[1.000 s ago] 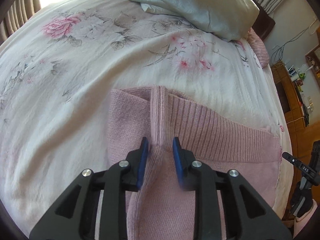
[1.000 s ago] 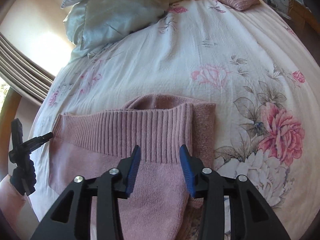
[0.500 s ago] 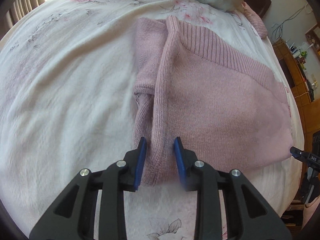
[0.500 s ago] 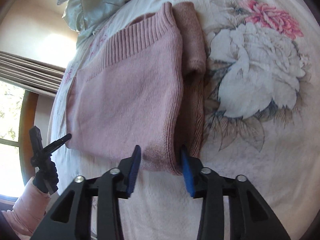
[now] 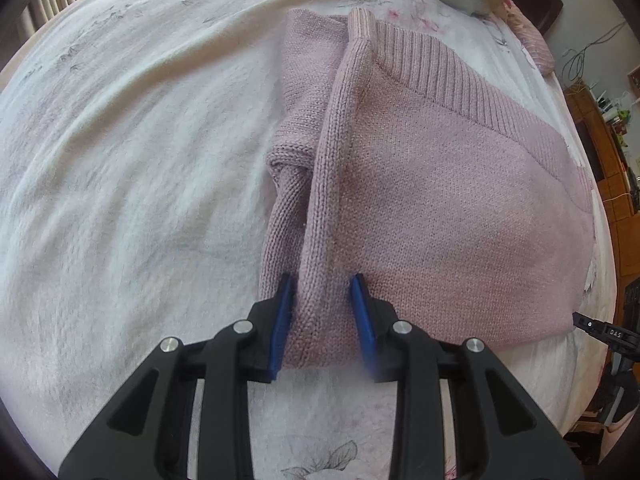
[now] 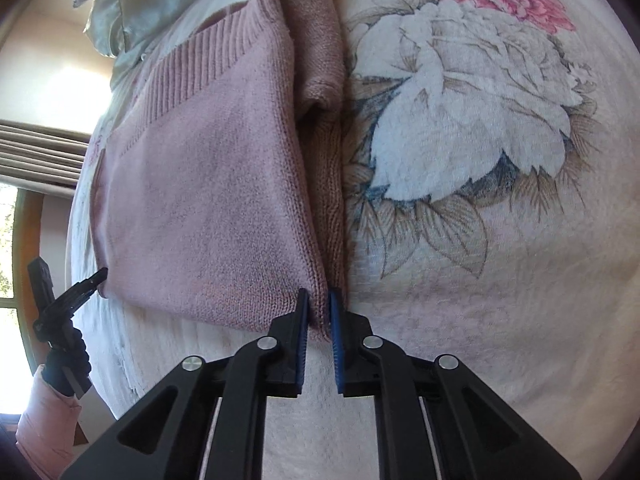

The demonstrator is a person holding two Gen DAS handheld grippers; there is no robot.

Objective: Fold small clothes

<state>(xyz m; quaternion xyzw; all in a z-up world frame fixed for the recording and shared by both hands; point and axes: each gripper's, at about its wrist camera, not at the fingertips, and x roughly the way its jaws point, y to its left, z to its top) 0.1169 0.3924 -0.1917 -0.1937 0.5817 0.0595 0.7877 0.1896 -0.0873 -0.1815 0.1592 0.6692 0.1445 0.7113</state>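
Pink sweater (image 5: 440, 208) lies folded on floral bedspread (image 5: 120, 200), ribbed hem at far end, sleeve tucked along each side edge. Left gripper (image 5: 322, 312) at near left corner, blue pads apart, straddling raised fold, fabric between them not squeezed. Right gripper (image 6: 319, 320) at near right corner, pads nearly together, pinching sweater's edge. Grey-green pillow (image 6: 132, 12) beyond sweater at far end. Pink-sleeved arm (image 6: 44, 420) at lower left of right view.

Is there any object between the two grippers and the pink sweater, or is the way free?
Nothing visible stands between. The left gripper already has the pink sweater corner between its open fingers, and the right gripper is closed on the other near corner.
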